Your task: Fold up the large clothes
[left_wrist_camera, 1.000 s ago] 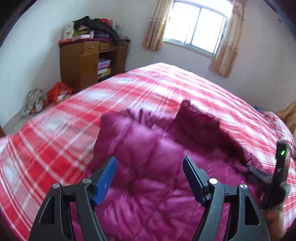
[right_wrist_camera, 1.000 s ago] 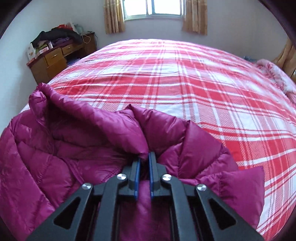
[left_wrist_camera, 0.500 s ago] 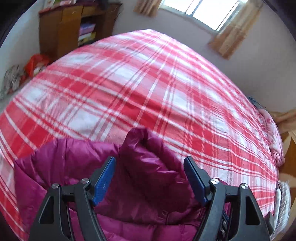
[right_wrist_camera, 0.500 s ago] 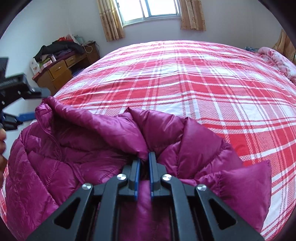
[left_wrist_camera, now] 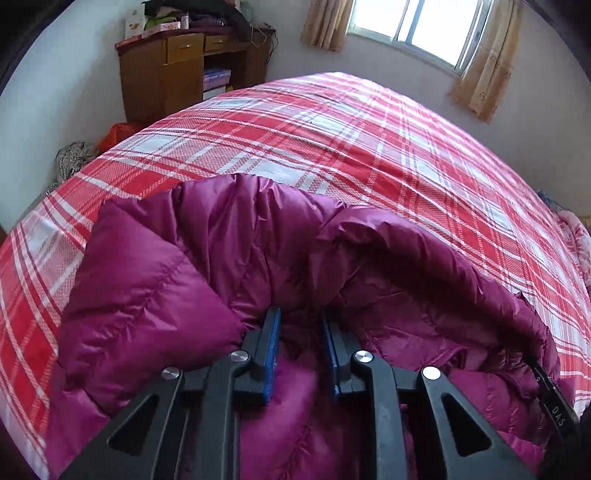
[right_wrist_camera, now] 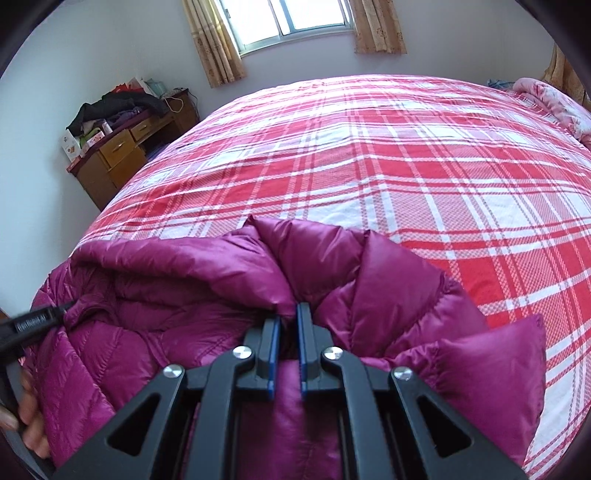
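Left wrist: left gripper (left_wrist_camera: 298,325) jaws closing, apparently pinching jacket (left_wrist_camera: 147,295) fold between.

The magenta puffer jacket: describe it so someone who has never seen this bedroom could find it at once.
Start from the big bed with the red and white plaid cover that fills the room below the window. At its near edge lies the magenta puffer jacket, bunched up. It is the only glossy, quilted, plain-coloured thing on the bed; the other clothes are dark and piled on the wooden desk.
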`<action>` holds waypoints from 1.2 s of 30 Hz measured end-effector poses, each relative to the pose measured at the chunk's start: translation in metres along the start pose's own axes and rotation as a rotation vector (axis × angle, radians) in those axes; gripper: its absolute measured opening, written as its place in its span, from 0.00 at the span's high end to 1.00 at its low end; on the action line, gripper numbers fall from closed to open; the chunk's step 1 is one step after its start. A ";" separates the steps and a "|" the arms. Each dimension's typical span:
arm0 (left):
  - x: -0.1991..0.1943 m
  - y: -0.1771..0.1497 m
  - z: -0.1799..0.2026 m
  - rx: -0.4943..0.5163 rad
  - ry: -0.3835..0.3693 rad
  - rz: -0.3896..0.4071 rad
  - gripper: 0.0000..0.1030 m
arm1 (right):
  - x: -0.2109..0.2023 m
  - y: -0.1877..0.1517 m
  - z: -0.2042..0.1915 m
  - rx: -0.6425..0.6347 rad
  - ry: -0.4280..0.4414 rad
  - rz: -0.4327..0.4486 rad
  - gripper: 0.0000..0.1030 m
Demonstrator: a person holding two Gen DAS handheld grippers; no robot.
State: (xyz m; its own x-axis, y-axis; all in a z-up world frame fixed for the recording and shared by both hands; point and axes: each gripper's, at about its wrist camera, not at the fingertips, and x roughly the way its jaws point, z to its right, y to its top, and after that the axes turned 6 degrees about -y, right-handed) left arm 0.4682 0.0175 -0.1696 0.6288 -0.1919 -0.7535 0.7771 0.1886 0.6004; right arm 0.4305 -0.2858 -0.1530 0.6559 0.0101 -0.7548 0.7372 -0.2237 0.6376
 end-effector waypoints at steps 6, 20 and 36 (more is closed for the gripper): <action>-0.001 -0.005 0.005 0.021 0.025 0.038 0.78 | -0.031 0.013 0.007 0.001 -0.042 0.051 0.72; -0.012 -0.006 0.005 0.054 0.001 0.024 0.78 | 0.021 0.032 -0.055 -0.052 -0.042 -0.110 0.66; 0.006 0.063 0.048 0.117 0.051 -0.040 0.78 | 0.018 0.009 -0.067 -0.237 -0.123 0.036 0.68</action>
State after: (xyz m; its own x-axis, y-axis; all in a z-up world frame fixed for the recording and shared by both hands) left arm 0.5225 -0.0177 -0.1237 0.5977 -0.1475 -0.7880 0.8010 0.0675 0.5949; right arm 0.4598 -0.2223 -0.1500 0.6681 -0.1158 -0.7350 0.7410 0.0129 0.6714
